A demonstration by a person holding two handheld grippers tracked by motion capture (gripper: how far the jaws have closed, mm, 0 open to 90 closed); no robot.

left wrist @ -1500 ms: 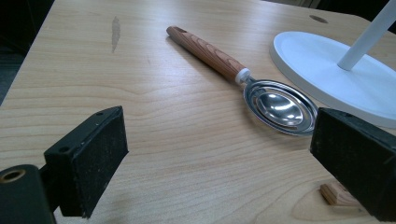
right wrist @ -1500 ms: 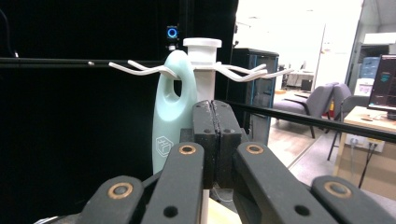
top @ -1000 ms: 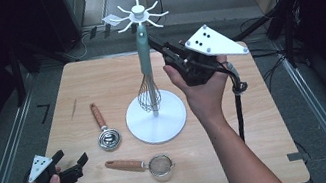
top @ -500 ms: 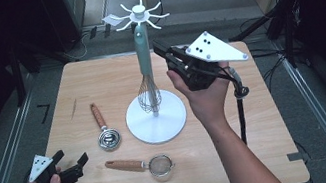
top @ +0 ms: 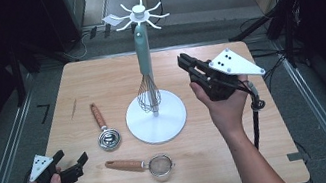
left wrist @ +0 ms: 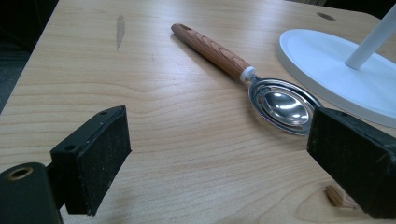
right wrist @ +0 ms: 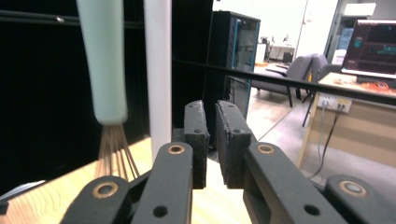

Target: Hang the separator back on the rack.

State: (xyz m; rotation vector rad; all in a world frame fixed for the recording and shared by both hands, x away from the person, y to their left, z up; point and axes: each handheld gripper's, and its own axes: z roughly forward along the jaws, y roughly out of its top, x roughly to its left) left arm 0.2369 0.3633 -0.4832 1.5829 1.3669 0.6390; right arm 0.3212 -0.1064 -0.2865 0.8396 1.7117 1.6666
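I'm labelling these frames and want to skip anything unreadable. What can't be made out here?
- Whisk hook: in the high view too small to tell which arm of the white stand holds it; the right gripper view cuts its handle at the top edge.
- Strainer: the left gripper view shows just a bit of its wooden handle, behind a jaw.
- Stand's base: cut off at the right edge of the left gripper view.
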